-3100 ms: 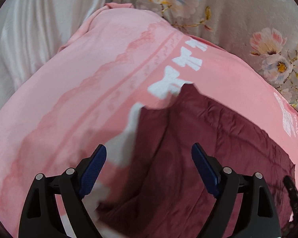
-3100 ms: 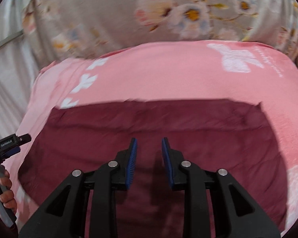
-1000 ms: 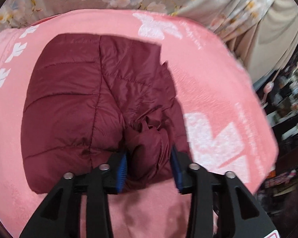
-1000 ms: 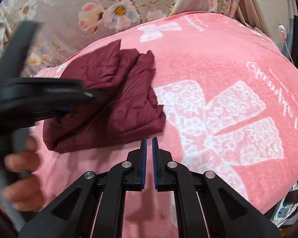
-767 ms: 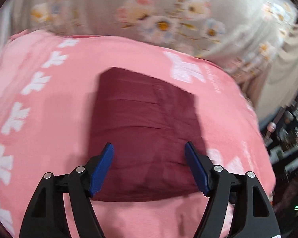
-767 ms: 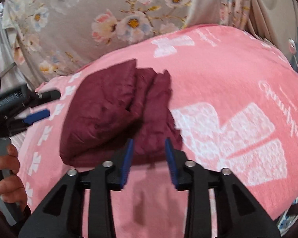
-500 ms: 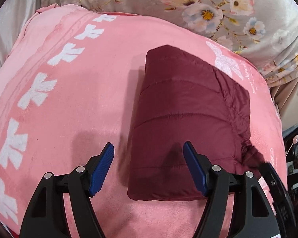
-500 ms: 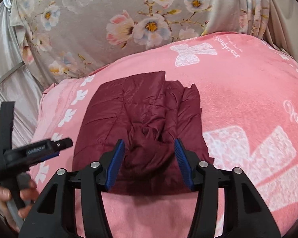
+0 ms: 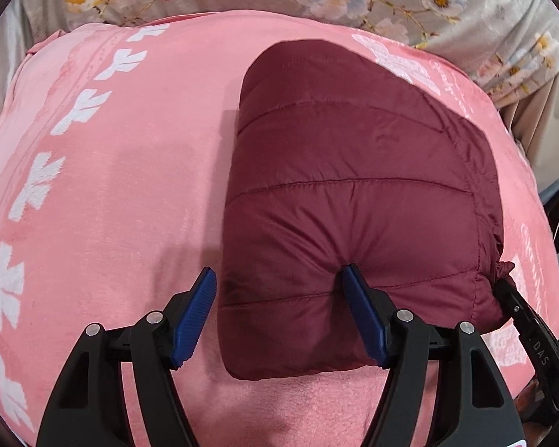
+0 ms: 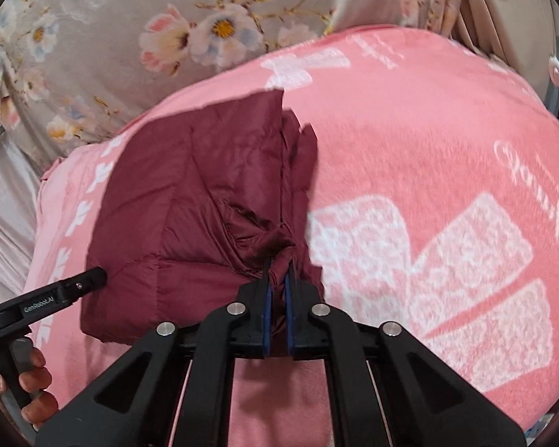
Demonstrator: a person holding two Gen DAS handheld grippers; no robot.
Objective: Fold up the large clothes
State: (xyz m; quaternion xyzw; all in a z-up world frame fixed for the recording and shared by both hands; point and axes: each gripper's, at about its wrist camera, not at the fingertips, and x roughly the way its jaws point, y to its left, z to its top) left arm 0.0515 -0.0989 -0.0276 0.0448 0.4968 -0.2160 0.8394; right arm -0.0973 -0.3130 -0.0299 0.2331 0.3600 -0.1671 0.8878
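now the right gripper [image 10: 277, 279] has just been closing and is pinching a loose bunch at the right edge of the folded jacket [image 9: 354, 193], probably for tucking. the left gripper [image 9: 279, 313] is standing open, one finger denting the lower left corner. the pink blanket [image 9: 111, 186] is lying bare at left.

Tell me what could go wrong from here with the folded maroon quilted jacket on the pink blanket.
1. The right gripper, just closed, pinches only a loose bunched bit at the edge of the maroon quilted jacket; pulling may drag that layer out and undo the fold.
2. The left gripper is open, one finger denting the puffy top; pressing on could skew the stack.
3. The pink plush blanket may ruck if the bundle is dragged.
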